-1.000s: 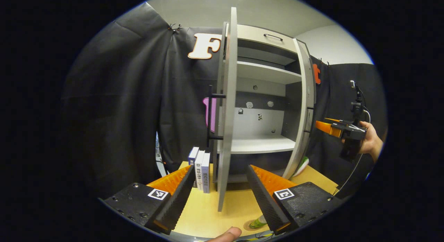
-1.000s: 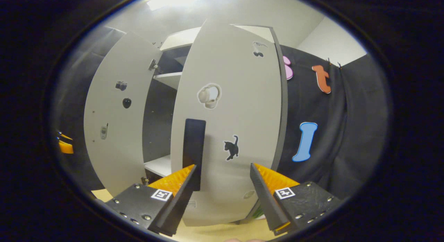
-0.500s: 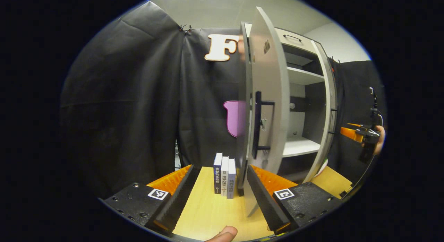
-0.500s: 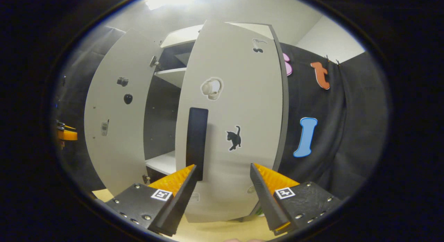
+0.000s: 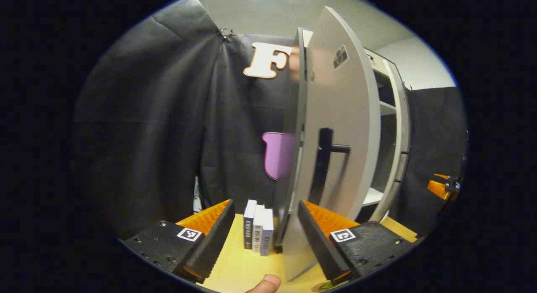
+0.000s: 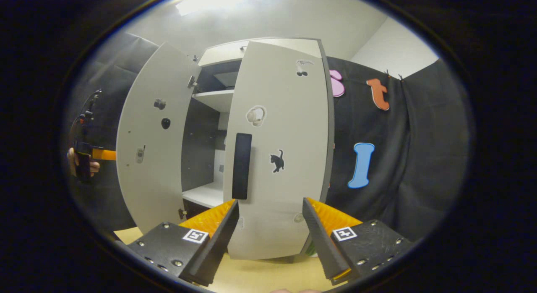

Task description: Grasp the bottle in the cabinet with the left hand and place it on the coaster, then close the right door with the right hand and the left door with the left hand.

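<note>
Left door (image 5: 335,129) edge between spread left tongs (image 5: 264,238), books (image 5: 258,230) beside

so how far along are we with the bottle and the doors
Shelves in view hold no bottle. The right door is nearly shut, a gap left beside its handle; the right gripper is open before it. The left door stands wide, the left gripper open by it.

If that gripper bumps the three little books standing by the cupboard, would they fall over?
Probably, yes. The three books stand upright on their narrow ends on the table, with no bookend showing, so a sideways nudge would likely tip them. They lean together, so they may topple as a group. They look stiff and small, likely light.
</note>
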Available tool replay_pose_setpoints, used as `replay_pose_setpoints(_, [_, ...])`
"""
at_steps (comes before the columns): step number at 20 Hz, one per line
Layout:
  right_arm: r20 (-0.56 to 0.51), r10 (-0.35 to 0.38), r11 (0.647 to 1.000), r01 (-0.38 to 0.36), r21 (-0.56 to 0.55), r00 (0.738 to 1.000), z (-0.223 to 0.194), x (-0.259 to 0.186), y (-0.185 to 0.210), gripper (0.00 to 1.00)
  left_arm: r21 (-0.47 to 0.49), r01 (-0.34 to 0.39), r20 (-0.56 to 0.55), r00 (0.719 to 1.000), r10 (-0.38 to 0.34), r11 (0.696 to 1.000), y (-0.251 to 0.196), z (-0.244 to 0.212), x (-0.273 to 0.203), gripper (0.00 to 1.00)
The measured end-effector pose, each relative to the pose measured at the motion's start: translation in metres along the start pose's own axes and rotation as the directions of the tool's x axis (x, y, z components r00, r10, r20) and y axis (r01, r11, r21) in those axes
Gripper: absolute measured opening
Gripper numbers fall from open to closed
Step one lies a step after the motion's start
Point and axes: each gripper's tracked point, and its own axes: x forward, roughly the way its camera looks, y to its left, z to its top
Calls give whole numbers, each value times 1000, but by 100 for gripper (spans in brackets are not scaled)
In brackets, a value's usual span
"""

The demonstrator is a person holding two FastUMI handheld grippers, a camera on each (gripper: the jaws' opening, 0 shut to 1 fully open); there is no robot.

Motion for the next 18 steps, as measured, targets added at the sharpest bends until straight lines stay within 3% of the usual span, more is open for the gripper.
replay_pose_setpoints(2, [1, -22, 1000, 22, 14, 1000, -5, -29, -7, 95, 58, 29, 12, 999, -30, 998, -19, 8, 2, 87])
replay_pose_setpoints(3, [3, -33, 999, 33, 17, 999, -9, -42, -11, 93, 59, 38, 11, 999, -39, 998, -28, 7, 2, 94])
replay_pose_setpoints(6, [3, -67, 998, 67, 18, 998, -19, -79, -25, 92, 61, 43, 0, 999, -43, 997, -56, 4, 3, 87])
replay_pose_setpoints(7, [-2, -78, 997, 78, 18, 997, -24, -91, -31, 92, 67, 44, -4, 999, -44, 997, -67, 4, 4, 92])
replay_pose_setpoints(10, [-25, -101, 994, 102, 30, 995, -33, -120, -46, 92, 89, 34, -7, 999, -33, 995, -94, 3, 10, 90])
replay_pose_setpoints(13, [-26, -151, 988, 152, 32, 988, -33, -139, -67, 92, 87, 47, 18, 999, -49, 995, -116, 14, 13, 87])
replay_pose_setpoints(18, [-17, -170, 985, 170, 17, 985, -22, -151, -78, 89, 110, 75, 30, 996, -79, 991, -139, 17, 19, 93])
